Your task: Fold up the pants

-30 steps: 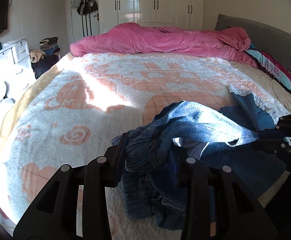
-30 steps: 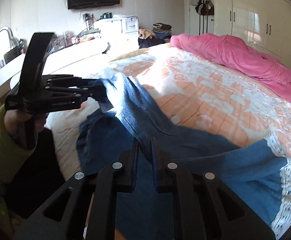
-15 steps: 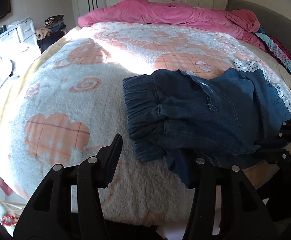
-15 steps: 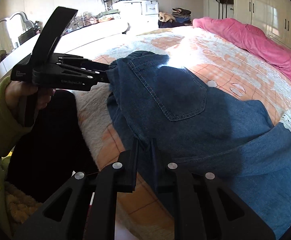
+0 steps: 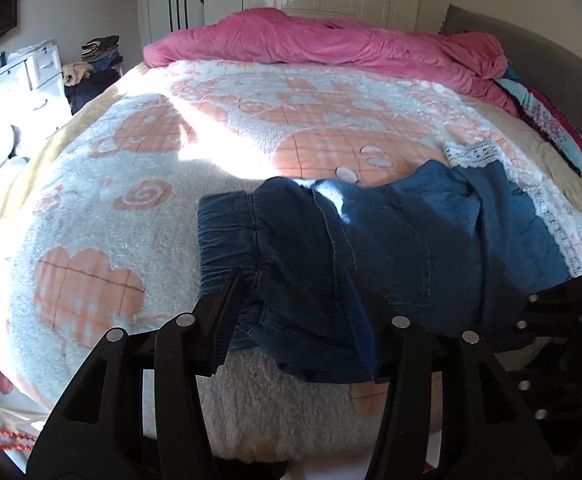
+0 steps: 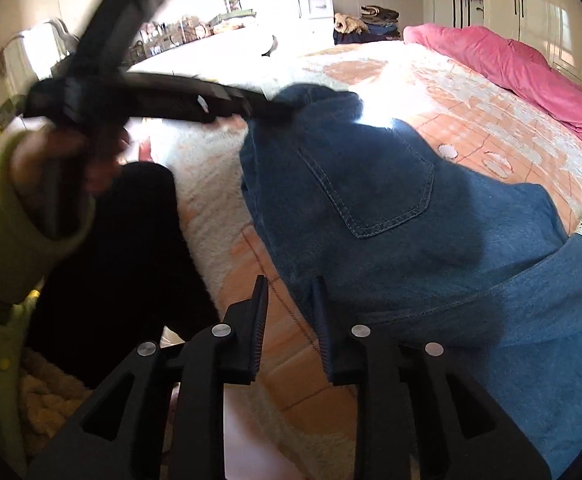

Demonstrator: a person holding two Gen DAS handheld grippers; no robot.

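The blue denim pants [image 5: 391,248] lie spread flat near the front edge of the bed, elastic waistband [image 5: 227,240] to the left, legs running right. In the right wrist view the pants [image 6: 391,208] show a back pocket [image 6: 375,188]. My left gripper [image 5: 303,304] is open, its jaws either side of the waistband corner and front edge. It also shows blurred in the right wrist view [image 6: 267,108] at the waistband. My right gripper [image 6: 289,312] is open, jaws a little apart at the pants' near edge, holding nothing.
The bed carries a white and orange fleece blanket [image 5: 131,200] and a pink duvet [image 5: 331,44] bunched at the far side. A grey headboard [image 5: 531,48] is at the right. White drawers [image 5: 31,76] and a desk [image 6: 211,40] stand left of the bed.
The pants were dropped from a lifted bunch to lying flat on the bed. My left gripper let go first, then my right gripper opened; both sit at the near edge.
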